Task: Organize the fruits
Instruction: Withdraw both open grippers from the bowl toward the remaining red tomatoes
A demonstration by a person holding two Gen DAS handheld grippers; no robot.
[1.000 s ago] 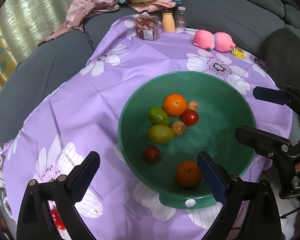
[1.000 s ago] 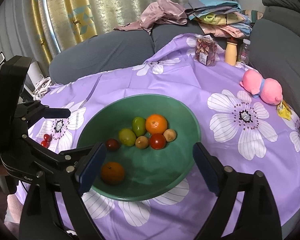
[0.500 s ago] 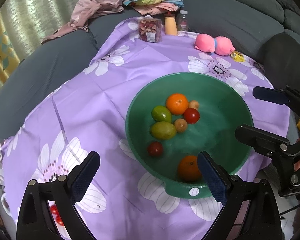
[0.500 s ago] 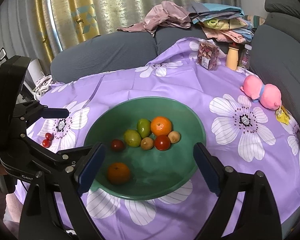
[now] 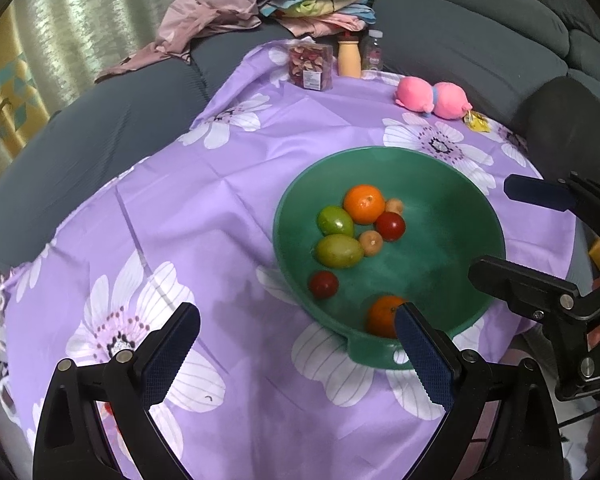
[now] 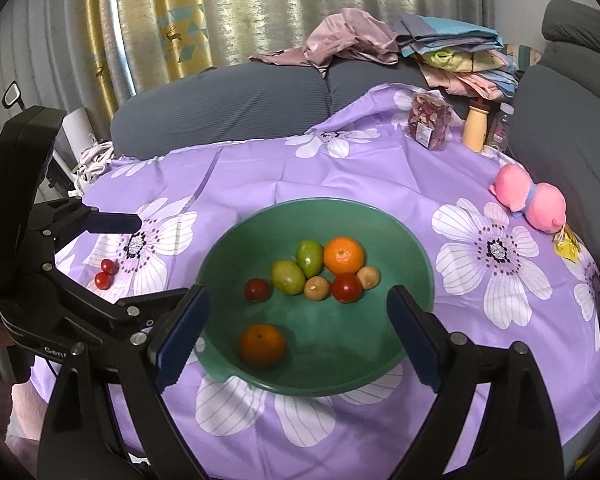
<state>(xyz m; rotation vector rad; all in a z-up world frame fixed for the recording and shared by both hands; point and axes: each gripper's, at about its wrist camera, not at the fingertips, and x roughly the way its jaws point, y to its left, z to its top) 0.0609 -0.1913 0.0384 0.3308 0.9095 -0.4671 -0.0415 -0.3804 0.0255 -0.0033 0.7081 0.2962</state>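
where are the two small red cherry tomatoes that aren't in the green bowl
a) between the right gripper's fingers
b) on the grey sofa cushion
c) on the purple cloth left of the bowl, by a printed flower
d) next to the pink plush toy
c: in the right wrist view the two cherry tomatoes lie on the purple cloth left of the green bowl, at the edge of a printed flower, with nothing touching them.
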